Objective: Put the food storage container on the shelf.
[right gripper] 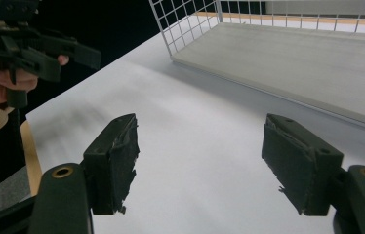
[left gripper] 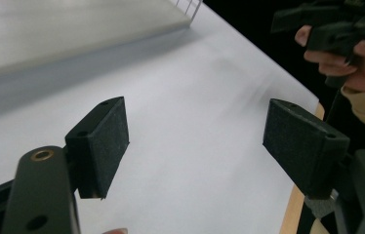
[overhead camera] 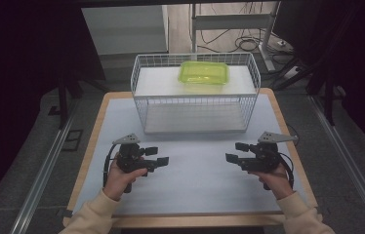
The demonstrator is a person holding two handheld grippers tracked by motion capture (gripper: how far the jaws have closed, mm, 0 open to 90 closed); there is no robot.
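Note:
A lime-green lidded container [overhead camera: 204, 72] lies on the upper shelf of a white wire rack [overhead camera: 195, 92] at the far side of the table. My left gripper [overhead camera: 155, 157] hovers low over the white mat at the near left, jaws wide apart with nothing between them. Its own view shows bare mat between the two pads [left gripper: 103, 141]. My right gripper [overhead camera: 235, 152] mirrors it at the near right, open and empty too, and the pads [right gripper: 117, 156] frame bare mat. Both grippers point inward toward each other.
A white mat [overhead camera: 195, 170] covers the wood-edged table [overhead camera: 89, 156]. The rack's lower shelf [right gripper: 307, 63] lies bare, right behind the grippers. Metal rails [overhead camera: 44, 170] run along both sides of the table, and cables lie on the floor beyond.

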